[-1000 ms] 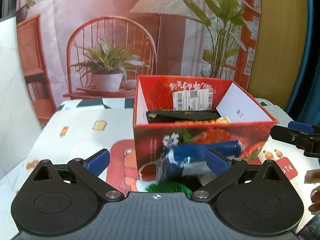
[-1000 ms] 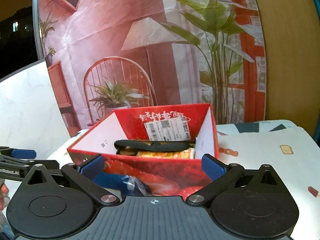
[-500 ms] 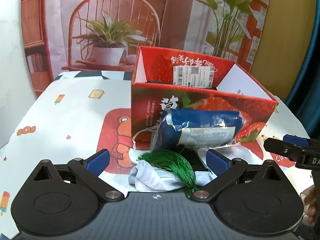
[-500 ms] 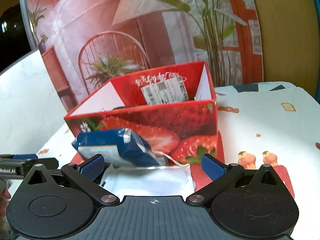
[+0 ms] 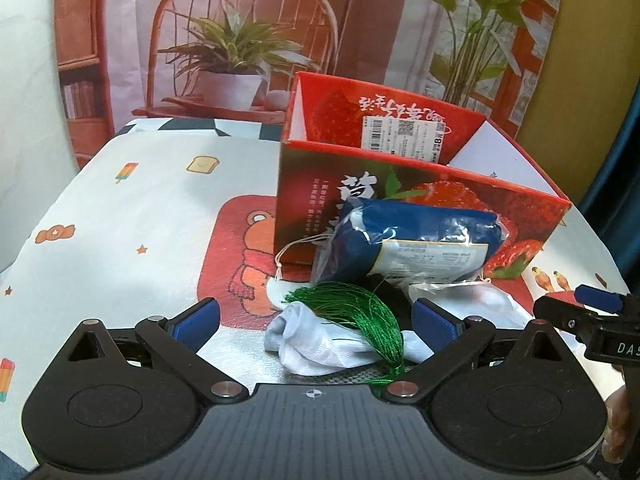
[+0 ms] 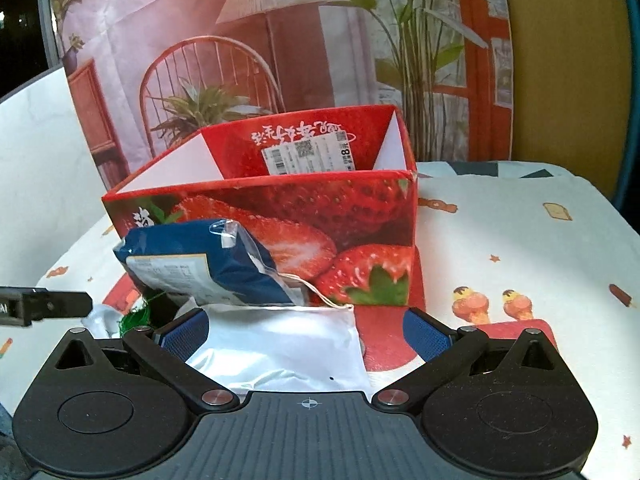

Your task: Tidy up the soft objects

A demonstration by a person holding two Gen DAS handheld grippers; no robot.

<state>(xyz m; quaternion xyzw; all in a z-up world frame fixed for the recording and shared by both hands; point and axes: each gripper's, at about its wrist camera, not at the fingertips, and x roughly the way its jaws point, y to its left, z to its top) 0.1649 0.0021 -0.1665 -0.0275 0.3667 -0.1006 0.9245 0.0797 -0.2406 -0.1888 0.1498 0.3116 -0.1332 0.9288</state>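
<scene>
Both tools released, left tool (image 5: 316, 322), right tool (image 6: 306, 334), blue packet (image 5: 408, 246) leaning against strawberry box (image 5: 400, 184), green tassel (image 5: 360, 312) on white sock (image 5: 316, 340)

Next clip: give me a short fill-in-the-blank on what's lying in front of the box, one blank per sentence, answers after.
1. The box is printed with ____.
2. The blue packet leans against the box's ____ wall.
3. The tassel draped over the white sock is ____.
4. Both the left gripper and the right gripper are ____.

Missing words: strawberries; front; green; open
</scene>
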